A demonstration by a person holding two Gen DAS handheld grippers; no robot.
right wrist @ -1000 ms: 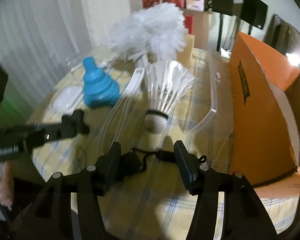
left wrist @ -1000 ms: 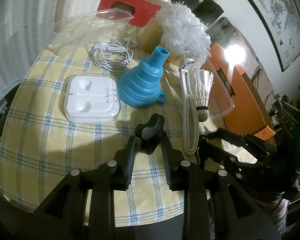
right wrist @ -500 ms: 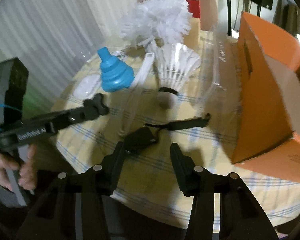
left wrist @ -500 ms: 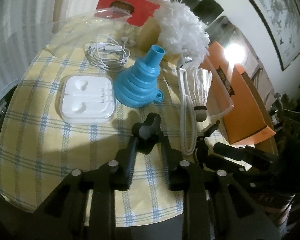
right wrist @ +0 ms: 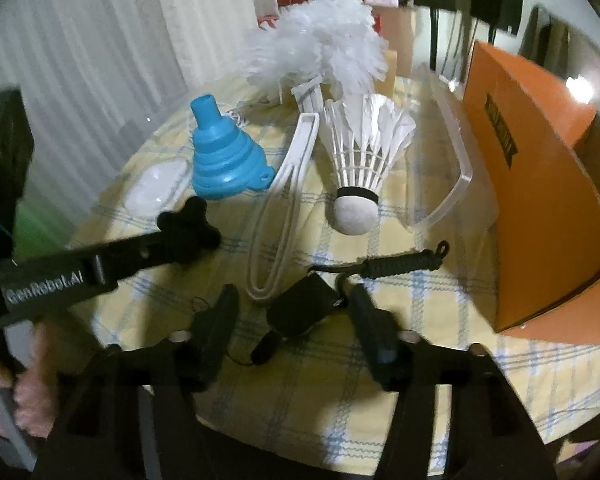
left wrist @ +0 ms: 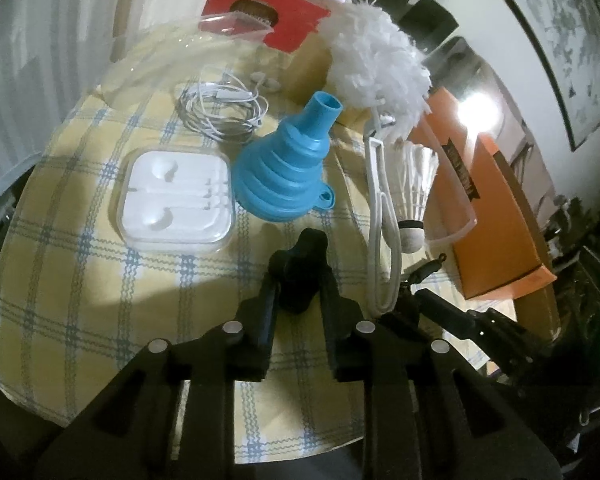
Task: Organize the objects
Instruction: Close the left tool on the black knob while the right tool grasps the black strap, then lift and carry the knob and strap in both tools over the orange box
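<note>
while the left gripper (left wrist: 298,280) clamps a black star-shaped knob (left wrist: 300,270) just in front of the blue funnel (left wrist: 290,168), the right gripper (right wrist: 292,312) hangs over a black pouch (right wrist: 302,308) with a braided cord (right wrist: 400,264); its jaws have just been closing, the pouch lies between them, and the pads do not yet press it. the funnel is soft ribbed silicone, cone-shaped, standing wide end down on a yellow and blue checked tablecloth (left wrist: 100,280). left of the funnel lies a square clear plastic earphone case (left wrist: 176,200); behind the case, a loose coil of white earphone cable (left wrist: 220,110). right of the funnel runs a white plastic looped handle (left wrist: 380,220) of a fluffy white duster (left wrist: 376,64), then a feathered shuttlecock (right wrist: 364,168) with its cork tip toward the cameras. beyond the shuttlecock a clear plastic lid (right wrist: 456,164) leans by an orange cardboard box (right wrist: 540,184).
</note>
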